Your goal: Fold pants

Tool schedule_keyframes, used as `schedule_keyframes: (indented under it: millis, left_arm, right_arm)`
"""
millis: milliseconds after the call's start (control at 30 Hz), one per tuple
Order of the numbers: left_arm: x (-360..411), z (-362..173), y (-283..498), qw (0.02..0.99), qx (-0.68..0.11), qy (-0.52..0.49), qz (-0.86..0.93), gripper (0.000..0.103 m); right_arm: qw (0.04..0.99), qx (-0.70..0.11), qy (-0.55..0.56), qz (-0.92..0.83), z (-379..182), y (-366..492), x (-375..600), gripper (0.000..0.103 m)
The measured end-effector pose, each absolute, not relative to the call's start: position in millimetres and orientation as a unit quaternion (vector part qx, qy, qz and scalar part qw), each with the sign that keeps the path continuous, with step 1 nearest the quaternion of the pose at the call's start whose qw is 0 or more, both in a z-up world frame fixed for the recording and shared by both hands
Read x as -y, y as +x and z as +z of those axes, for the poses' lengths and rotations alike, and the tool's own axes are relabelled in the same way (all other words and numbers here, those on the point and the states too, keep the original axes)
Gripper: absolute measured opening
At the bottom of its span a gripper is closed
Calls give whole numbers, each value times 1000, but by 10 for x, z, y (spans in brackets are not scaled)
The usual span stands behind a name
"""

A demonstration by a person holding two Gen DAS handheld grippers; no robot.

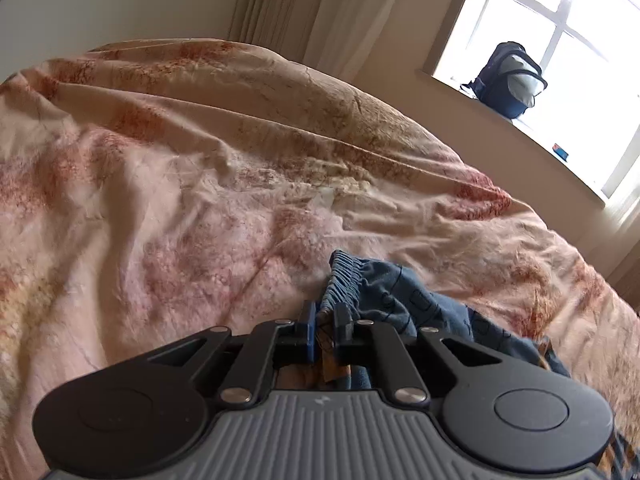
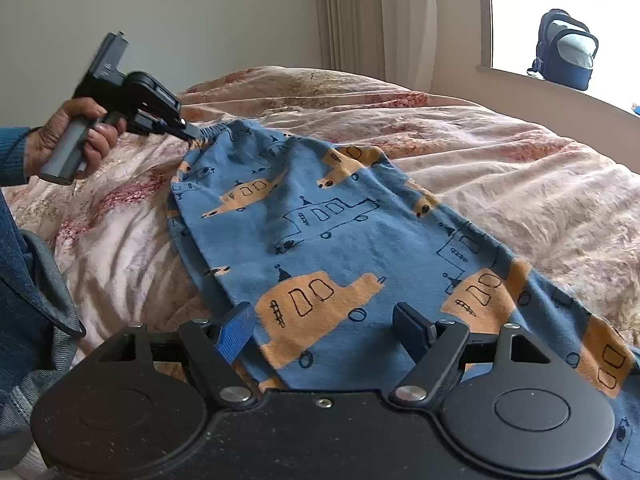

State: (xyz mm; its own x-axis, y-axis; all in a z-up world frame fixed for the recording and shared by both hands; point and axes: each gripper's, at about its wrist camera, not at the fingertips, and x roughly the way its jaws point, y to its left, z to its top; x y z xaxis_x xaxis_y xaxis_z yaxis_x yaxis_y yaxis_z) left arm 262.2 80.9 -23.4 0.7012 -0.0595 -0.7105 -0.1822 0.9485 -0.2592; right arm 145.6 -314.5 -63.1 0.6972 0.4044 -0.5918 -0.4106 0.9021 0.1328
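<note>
Blue child's pants (image 2: pixel 320 224) with orange vehicle prints lie spread on the bed. My left gripper (image 1: pixel 325 320) is shut on the gathered elastic waistband (image 1: pixel 344 276), and shows in the right wrist view (image 2: pixel 192 132) at the pants' far left corner, held by a hand. My right gripper (image 2: pixel 324 324) is open just above the near part of the pants, its fingers wide apart on either side of an orange print, holding nothing.
A rumpled pink and cream floral duvet (image 1: pixel 200 168) covers the bed. A dark backpack (image 1: pixel 510 80) stands on the window sill, also in the right wrist view (image 2: pixel 566 50). Curtains (image 2: pixel 372 16) hang behind the bed. My denim sleeve (image 2: pixel 24 288) is at the left.
</note>
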Motion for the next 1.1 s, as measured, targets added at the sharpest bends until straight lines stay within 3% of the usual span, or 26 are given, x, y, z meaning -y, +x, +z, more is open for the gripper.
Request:
schedule_keyframes:
  millis: [167, 233, 300, 467, 600, 633, 667, 700, 833, 867, 967, 1000, 1033, 1100]
  left_arm:
    - [-877, -376, 2657, 897, -412, -160, 32, 14]
    - [-933, -413, 2651, 890, -418, -179, 31, 27]
    - [-970, -456, 2635, 884, -425, -194, 23, 62]
    - [-917, -497, 2543, 883, -431, -185, 12, 68]
    - [-713, -514, 2576, 884, -447, -139, -7, 81]
    - [-669, -532, 2592, 882, -452, -133, -6, 81]
    - [-618, -551, 2613, 880, -458, -124, 3, 71]
    - [-585, -569, 2625, 880, -461, -116, 8, 49]
    - [-487, -554, 2642, 879, -465, -104, 2, 26]
    - [-477, -536, 2638, 880, -464, -102, 2, 16]
    - [-427, -462, 2607, 885, -456, -90, 10, 7]
    - [-406, -432, 2588, 887, -454, -84, 13, 7]
    - [-389, -406, 2572, 888, -453, -78, 16, 6]
    - [-368, -346, 2542, 891, -448, -70, 20, 6]
  right_arm:
    - [920, -321, -2, 223, -652, 1468, 3139, 78]
    - [920, -321, -4, 224, -648, 1461, 3130, 78]
    - [921, -319, -4, 225, -643, 1458, 3131, 78]
    - [923, -312, -16, 224, -616, 1446, 3119, 78]
    - [921, -303, -48, 241, -594, 1408, 3025, 78]
    - [919, -302, -56, 247, -598, 1396, 2991, 77]
    - [918, -301, -64, 251, -602, 1383, 2956, 76]
    - [917, -298, -75, 255, -607, 1368, 2915, 72]
    - [917, -280, -131, 252, -622, 1328, 2756, 59]
    - [918, -275, -140, 251, -625, 1326, 2725, 57]
    - [915, -267, -160, 255, -627, 1319, 2673, 32]
    - [913, -265, -168, 259, -634, 1305, 2655, 13]
    - [912, -261, -180, 261, -638, 1280, 2633, 6]
    - [908, -257, -191, 270, -624, 1241, 2622, 3]
